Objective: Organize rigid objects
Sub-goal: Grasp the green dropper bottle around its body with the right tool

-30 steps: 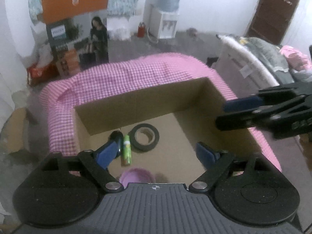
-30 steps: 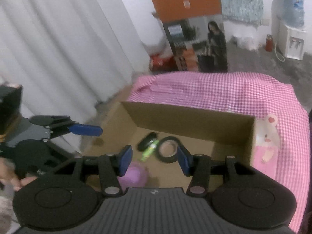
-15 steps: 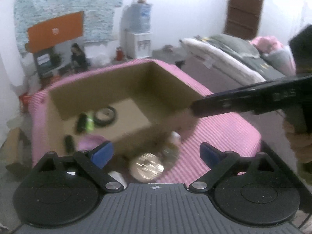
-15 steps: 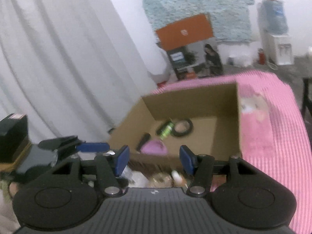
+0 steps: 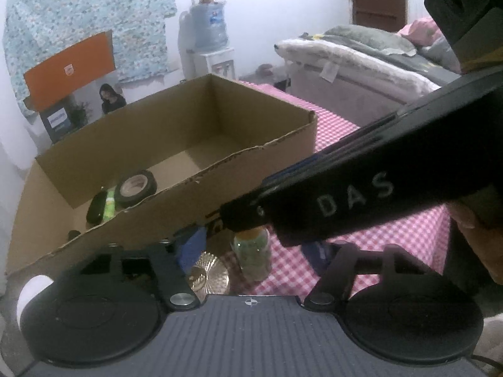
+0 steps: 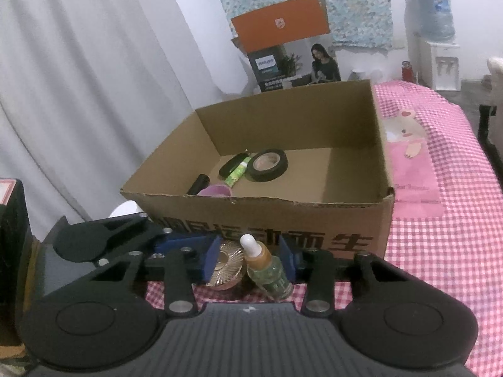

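In the right wrist view, the left gripper (image 6: 176, 242) reaches in low from the left, open and empty. Just right of it a gold round lid (image 6: 228, 264) touches the dropper bottle (image 6: 267, 270), which stands upright, slightly tilted, between the wide-open fingers of the right gripper (image 6: 248, 259), the nearer one. Neither is gripped. Just beyond stands the cardboard box (image 6: 283, 238) holding a black tape roll (image 6: 267, 165), on a pink checked tablecloth (image 6: 440, 251); white curtain left, water dispenser (image 6: 437, 31) far right.
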The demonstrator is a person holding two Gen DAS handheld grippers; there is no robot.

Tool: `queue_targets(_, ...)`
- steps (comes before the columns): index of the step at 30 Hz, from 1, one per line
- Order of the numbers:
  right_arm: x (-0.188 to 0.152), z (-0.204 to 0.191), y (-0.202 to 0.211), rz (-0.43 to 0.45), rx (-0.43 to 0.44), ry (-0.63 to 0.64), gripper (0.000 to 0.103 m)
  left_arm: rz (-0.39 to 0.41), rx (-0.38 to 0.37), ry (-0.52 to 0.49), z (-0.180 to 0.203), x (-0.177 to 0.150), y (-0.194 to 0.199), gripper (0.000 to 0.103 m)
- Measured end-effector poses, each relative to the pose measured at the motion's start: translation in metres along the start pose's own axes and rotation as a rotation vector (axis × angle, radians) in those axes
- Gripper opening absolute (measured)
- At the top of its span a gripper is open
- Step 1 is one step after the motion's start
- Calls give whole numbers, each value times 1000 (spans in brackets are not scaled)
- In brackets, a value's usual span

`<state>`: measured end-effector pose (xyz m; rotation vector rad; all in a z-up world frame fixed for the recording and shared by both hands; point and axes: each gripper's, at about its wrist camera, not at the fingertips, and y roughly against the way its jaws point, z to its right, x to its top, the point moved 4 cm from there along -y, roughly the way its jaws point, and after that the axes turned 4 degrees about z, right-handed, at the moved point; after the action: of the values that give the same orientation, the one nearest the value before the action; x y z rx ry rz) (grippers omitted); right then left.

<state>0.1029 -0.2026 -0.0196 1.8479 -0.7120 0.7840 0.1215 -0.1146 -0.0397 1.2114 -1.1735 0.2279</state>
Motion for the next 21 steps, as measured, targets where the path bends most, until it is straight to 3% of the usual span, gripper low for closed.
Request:
queue_targets(7, 1, 0, -13, -25, 11, 18, 22, -12, -4, 32, -3, -1, -7, 43)
queue_targets(10, 2, 1, -14, -23, 14, 17, 21, -14, -24, 58, -2, -2, -7, 30)
queue_targets(21, -2, 8, -2, -23, -12, -6, 20, 41, -100, 120, 2, 3, -6, 23)
